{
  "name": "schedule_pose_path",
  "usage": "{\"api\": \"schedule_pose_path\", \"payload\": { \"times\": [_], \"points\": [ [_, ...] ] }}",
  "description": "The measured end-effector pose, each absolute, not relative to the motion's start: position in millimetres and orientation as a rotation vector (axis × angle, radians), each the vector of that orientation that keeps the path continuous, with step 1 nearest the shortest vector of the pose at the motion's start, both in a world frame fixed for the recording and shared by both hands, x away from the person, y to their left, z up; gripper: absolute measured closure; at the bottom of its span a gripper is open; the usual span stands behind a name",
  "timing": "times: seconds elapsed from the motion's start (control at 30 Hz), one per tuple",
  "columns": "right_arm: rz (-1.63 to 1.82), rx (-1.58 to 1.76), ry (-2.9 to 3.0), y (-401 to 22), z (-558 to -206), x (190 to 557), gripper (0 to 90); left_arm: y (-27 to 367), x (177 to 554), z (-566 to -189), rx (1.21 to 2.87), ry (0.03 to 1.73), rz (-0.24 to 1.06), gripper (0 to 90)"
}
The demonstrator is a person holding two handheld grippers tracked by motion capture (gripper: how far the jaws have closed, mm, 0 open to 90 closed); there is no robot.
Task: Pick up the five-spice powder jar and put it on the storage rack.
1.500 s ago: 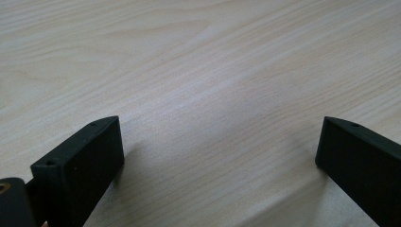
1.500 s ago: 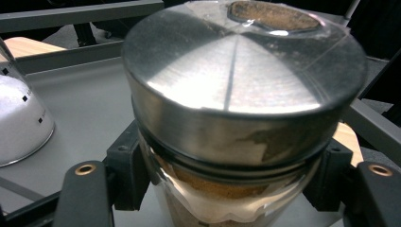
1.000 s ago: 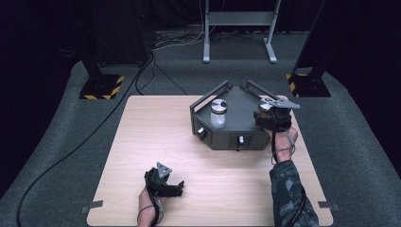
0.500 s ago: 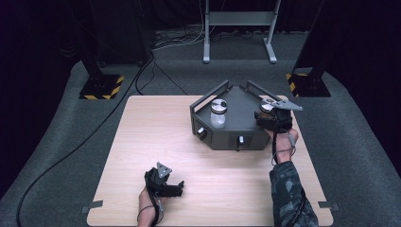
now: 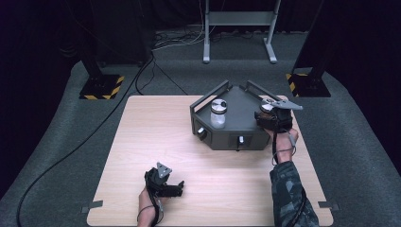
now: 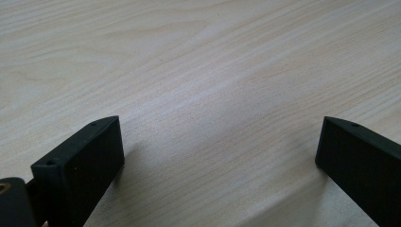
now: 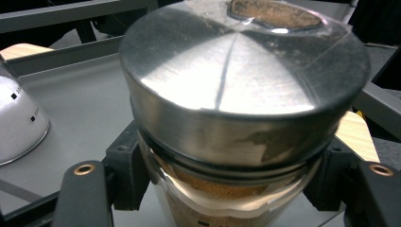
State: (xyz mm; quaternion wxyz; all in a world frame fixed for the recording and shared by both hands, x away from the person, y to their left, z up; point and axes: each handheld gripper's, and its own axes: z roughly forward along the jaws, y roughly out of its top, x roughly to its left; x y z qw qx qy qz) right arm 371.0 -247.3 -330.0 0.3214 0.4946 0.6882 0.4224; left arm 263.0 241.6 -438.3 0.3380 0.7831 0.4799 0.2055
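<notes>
While the left tongs rest wide open on the bare tabletop near its front edge, the right tongs clamp a metal-lidded jar, seemingly of brown powder, inside the grey tray by the right edge, apart from a white jar.

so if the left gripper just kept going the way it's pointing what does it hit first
Most likely the bare wooden table: the left gripper, open, looks along and down at plain tabletop, with nothing between or ahead of its jaws.

Jar base below frame edge
</notes>
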Motion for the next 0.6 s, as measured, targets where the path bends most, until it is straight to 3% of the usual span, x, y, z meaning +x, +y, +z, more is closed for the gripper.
{"api": "schedule_pose_path", "payload": {
  "times": [0.07,0.1,0.2,0.23,0.37,0.6],
  "points": [
    [1.112,1.298,1.811,-247.8,-329.4,371.2,25.4,241.6,263.0,-438.3,2.040,1.251,0.535,1.6],
    [1.124,1.301,1.822,-249.8,-327.7,371.5,16.8,241.6,263.0,-438.3,2.040,1.251,0.535,1.6],
    [1.130,1.292,1.824,-250.4,-326.7,368.9,11.7,241.7,263.0,-438.4,2.039,1.251,0.535,1.6],
    [1.145,1.290,1.812,-250.7,-327.0,363.4,5.4,241.7,263.0,-438.3,2.040,1.251,0.535,1.6],
    [1.137,1.263,1.812,-249.1,-325.9,353.0,0.2,241.6,263.0,-438.3,2.041,1.250,0.535,1.6],
    [1.126,1.230,1.813,-252.7,-332.2,319.0,0.0,241.6,263.1,-438.3,2.040,1.251,0.535,1.6]
  ]
}}
